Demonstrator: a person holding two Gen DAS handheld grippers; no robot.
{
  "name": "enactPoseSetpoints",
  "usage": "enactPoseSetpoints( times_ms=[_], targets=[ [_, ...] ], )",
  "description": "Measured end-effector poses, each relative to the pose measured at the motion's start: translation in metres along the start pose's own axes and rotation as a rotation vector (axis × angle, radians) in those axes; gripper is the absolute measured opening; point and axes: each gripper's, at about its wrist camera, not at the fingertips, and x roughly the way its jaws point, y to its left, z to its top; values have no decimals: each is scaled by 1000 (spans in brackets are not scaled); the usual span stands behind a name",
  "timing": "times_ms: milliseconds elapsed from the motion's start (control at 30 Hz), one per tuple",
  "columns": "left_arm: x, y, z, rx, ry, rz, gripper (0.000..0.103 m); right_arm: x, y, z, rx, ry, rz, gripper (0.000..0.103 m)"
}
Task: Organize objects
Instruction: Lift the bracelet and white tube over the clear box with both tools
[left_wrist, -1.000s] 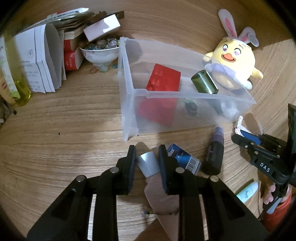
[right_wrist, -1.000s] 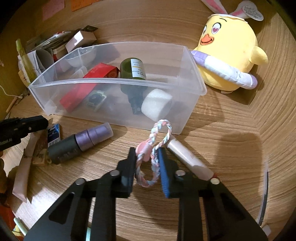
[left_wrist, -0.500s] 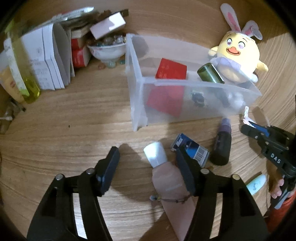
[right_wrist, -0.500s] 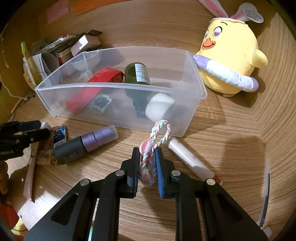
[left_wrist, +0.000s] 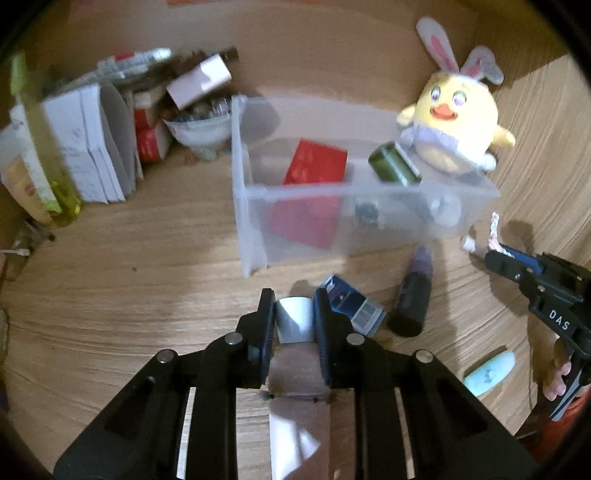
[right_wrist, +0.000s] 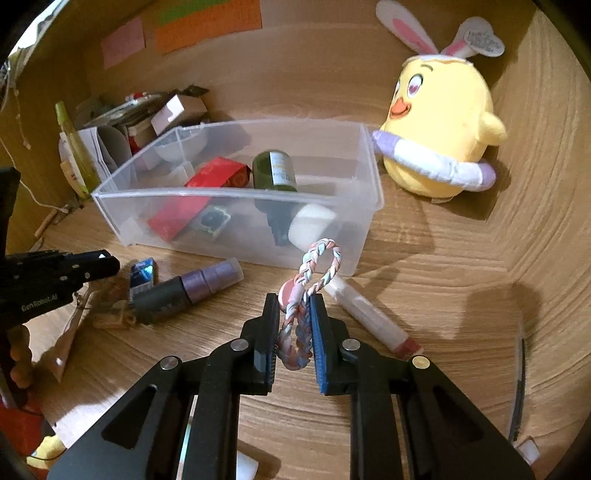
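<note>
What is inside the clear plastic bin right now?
The clear plastic bin holds a red box, a dark green bottle, a white round object and a small dark square item. The bottle's lower end is blurred behind the bin wall.

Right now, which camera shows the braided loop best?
The right wrist view: the braided loop sits centered between the right gripper fingers, its pastel braid clear. The left wrist view shows only a blurred tip at its right edge.
</note>
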Motion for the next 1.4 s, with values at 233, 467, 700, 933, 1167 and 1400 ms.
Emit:
enactPoseSetpoints(
  times_ms=[233, 467, 700, 933, 1167, 1400],
  targets=[
    [-42, 1, 17, -3, -122, -3, 20, -31, 0, 10, -2, -82, 17, 15],
    [-71, -5, 33, 5, -221, -22, 20, -45, 5, 25, 1, -137, 34, 15],
    [-92, -8, 53, 5, -299, -27, 20, -47, 9, 39, 2, -169, 47, 15],
    [-103, -12, 76, 6, -359, -36, 20, -46, 9, 56, -7, -196, 44, 15],
    [-110, -18, 98, 1, -402, -55, 20, -45, 9, 74, -13, -223, 47, 15],
    [-111, -21, 114, -9, -444, -42, 20, -42, 9, 90, -27, -243, 44, 15]
  ],
)
